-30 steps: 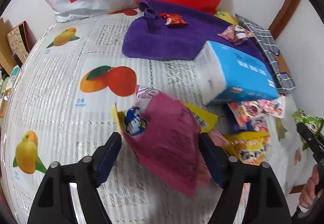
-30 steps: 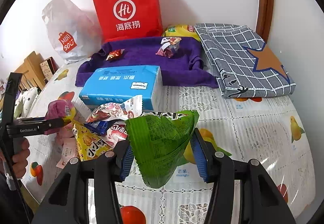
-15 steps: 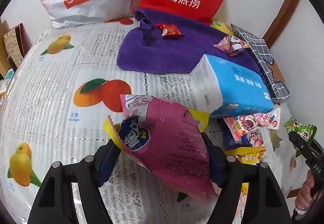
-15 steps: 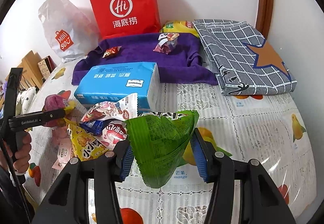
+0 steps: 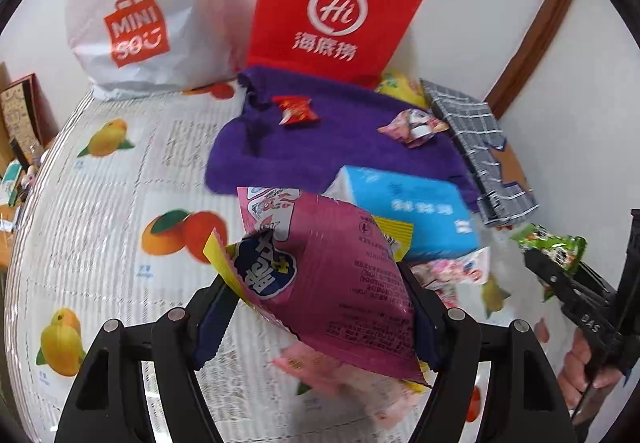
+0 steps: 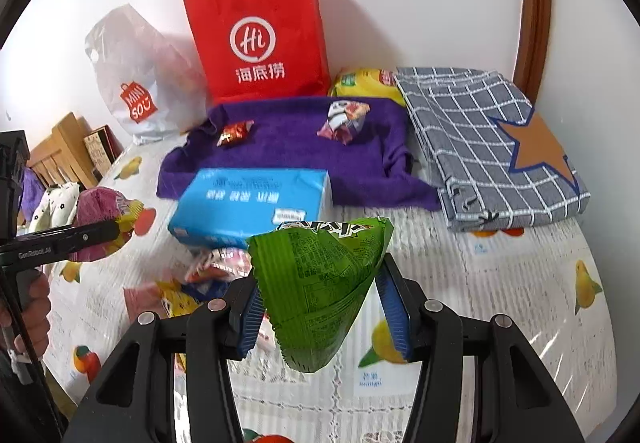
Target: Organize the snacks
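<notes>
My left gripper (image 5: 320, 307) is shut on a magenta snack bag (image 5: 340, 283) with yellow edges, held above the table; it also shows in the right wrist view (image 6: 100, 219). My right gripper (image 6: 324, 307) is shut on a green snack bag (image 6: 320, 283), also lifted; it shows at the right in the left wrist view (image 5: 556, 247). A purple towel (image 6: 288, 147) lies at the back with a small red snack (image 6: 234, 133) and a pink-white snack (image 6: 344, 119) on it. Several loose snack packets (image 6: 204, 275) lie below a blue tissue pack (image 6: 252, 203).
A red paper bag (image 6: 260, 43) and a white Miniso plastic bag (image 6: 136, 83) stand against the wall. A folded grey checked cloth (image 6: 492, 139) lies at the right, a yellow bag (image 6: 364, 81) behind the towel. The fruit-print tablecloth (image 6: 500, 283) covers the table.
Both grippers have lifted and moved forward toward the towel with their bags. The loose packets and tissue pack have dropped lower in both views.
</notes>
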`<state>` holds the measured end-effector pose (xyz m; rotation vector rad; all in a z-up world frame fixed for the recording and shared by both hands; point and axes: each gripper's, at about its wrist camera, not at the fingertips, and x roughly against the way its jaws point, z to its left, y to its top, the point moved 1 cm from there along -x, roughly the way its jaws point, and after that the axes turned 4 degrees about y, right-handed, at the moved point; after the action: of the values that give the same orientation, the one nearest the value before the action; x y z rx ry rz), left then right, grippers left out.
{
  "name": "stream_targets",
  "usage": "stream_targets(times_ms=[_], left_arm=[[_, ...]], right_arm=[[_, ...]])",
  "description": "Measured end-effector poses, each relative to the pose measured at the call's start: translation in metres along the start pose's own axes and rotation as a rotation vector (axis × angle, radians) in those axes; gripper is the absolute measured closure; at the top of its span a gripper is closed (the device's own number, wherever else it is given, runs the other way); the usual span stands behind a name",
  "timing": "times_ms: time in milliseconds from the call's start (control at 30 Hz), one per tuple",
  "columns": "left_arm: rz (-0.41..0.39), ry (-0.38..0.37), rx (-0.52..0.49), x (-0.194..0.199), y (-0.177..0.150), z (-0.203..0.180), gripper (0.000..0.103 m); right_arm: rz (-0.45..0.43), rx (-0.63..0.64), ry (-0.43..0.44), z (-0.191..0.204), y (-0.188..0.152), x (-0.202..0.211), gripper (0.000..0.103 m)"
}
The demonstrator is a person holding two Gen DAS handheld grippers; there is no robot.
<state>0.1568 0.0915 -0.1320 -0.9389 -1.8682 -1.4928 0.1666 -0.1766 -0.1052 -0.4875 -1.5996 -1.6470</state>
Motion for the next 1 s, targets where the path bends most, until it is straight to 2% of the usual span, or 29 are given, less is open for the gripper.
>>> stream_targets(times_ms=[333,633,1000], left_arm=[[-0.026,-0.055,-0.048,0.004,0.034,-0.037,0.030],[-0.044,-0.041,-0.034,-0.010,0.078,-0.040,0.030],[-0.061,-0.016,-0.042,-0.038,0.132,-0.036,0.030]], right_arm=[[-0.053,0.030,0.028,0.012,0.043,-0.003,0.051],[-0.080,0.034,0.041,0.013,0.090,-0.027,0.051],[-0.043,0.024,0.023,-0.001,0.126,-0.076,0.051]])
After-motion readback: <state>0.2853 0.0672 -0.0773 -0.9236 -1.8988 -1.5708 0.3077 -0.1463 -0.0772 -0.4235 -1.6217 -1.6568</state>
